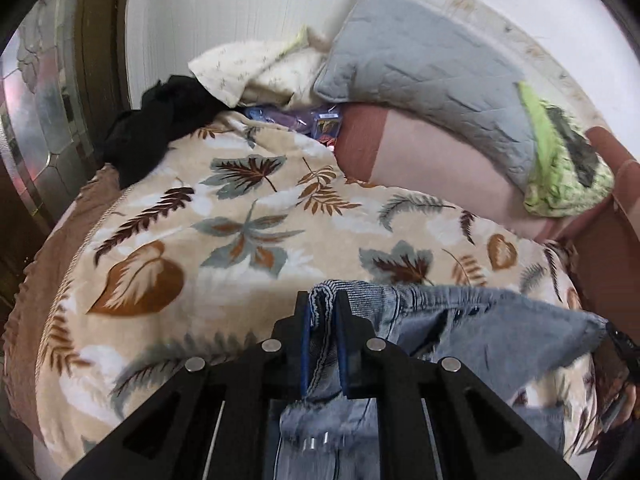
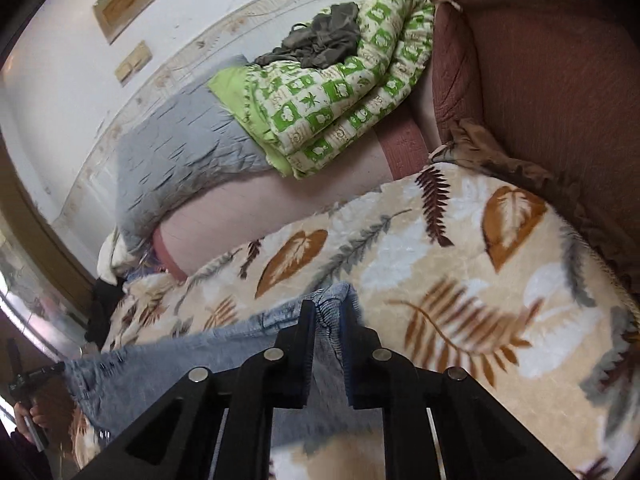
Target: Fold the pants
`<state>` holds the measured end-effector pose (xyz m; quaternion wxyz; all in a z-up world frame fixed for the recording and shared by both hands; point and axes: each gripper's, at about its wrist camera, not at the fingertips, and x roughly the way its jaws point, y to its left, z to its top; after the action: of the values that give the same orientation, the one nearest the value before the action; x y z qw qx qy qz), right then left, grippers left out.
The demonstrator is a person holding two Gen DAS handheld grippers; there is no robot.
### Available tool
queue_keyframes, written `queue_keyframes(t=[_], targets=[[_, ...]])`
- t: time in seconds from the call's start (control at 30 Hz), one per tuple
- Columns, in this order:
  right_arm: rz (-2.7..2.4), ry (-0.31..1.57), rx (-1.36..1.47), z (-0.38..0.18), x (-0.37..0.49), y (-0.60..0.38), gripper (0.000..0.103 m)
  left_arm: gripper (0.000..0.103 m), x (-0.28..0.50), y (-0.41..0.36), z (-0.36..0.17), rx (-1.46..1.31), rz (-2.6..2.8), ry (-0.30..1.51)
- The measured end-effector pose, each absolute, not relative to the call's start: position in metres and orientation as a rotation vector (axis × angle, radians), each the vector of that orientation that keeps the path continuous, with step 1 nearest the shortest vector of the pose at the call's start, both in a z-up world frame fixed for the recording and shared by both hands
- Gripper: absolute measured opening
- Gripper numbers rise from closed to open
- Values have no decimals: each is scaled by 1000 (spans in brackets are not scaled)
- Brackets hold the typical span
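Your left gripper (image 1: 323,300) fingers clamped on the jeans (image 1: 500,332) waistband edge, your right gripper (image 2: 328,308) fingers pinching the opposite edge, denim stretched between them above the leaf-print blanket (image 1: 240,220) on the bed, grey quilted pillow (image 1: 432,68) and green patterned quilt (image 2: 340,92) beyond

A leaf-patterned blanket (image 1: 248,216) covers the bed; a black garment (image 1: 152,128) lies at its far corner, a grey quilted pillow (image 1: 432,68) beyond.

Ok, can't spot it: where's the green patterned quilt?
Right wrist view, upper middle: the green patterned quilt lies folded beside the grey pillow, a dark garment on top.
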<state>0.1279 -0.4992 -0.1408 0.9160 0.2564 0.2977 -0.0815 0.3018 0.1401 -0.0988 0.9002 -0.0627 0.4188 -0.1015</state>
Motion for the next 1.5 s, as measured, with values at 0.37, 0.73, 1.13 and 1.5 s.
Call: queue_keyframes(t=[0.37,0.73,1.13,1.5], targets=[[-141,776,466,-168,12,-470,9,10,145,186,-166,-121,-194,963],[-155,965,785,-245,149,-494,74,10,153,181,-150,-141,-178,913],[-88,968,657,-250,179,-463,10,10,178,181,-145,-137,-156,908],[-2,636,615,-92,44,-466,8,6,140,205,-99,-100,-178,743]])
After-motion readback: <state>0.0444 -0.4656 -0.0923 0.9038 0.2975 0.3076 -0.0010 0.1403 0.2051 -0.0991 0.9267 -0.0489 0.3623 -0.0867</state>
